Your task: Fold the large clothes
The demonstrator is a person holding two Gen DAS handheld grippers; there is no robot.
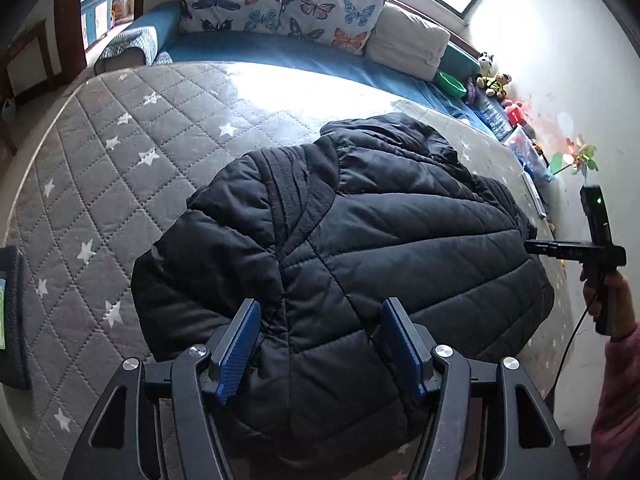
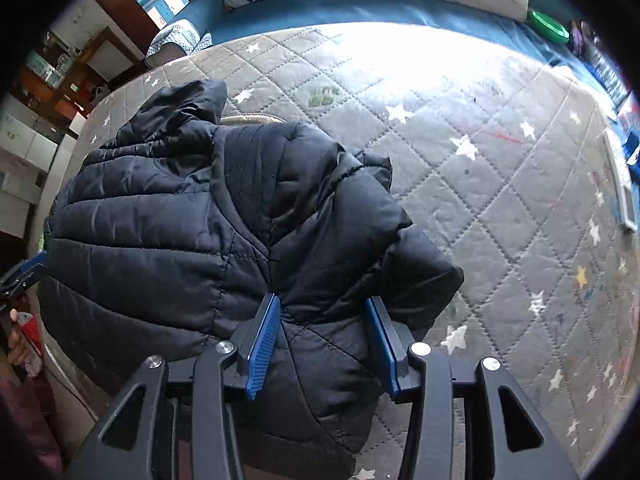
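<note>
A black quilted puffer jacket (image 1: 380, 248) lies on the grey star-patterned quilted bed (image 1: 100, 168), its sleeves folded in over the body and its collar toward the pillows. My left gripper (image 1: 320, 312) is open, its blue pads straddling the jacket's near left hem. In the right wrist view the jacket (image 2: 180, 220) fills the left half, and my right gripper (image 2: 322, 308) is open around its near right hem corner. The right gripper also shows in the left wrist view (image 1: 576, 250), held by a hand at the jacket's right edge.
Butterfly pillows (image 1: 280, 0) and a white pillow (image 1: 408, 44) line a blue strip at the bed's far side. Stuffed toys (image 1: 494, 80), a green bowl (image 1: 452, 84) and clutter sit along the white wall on the right. Furniture stands off the bed's left edge (image 2: 48, 92).
</note>
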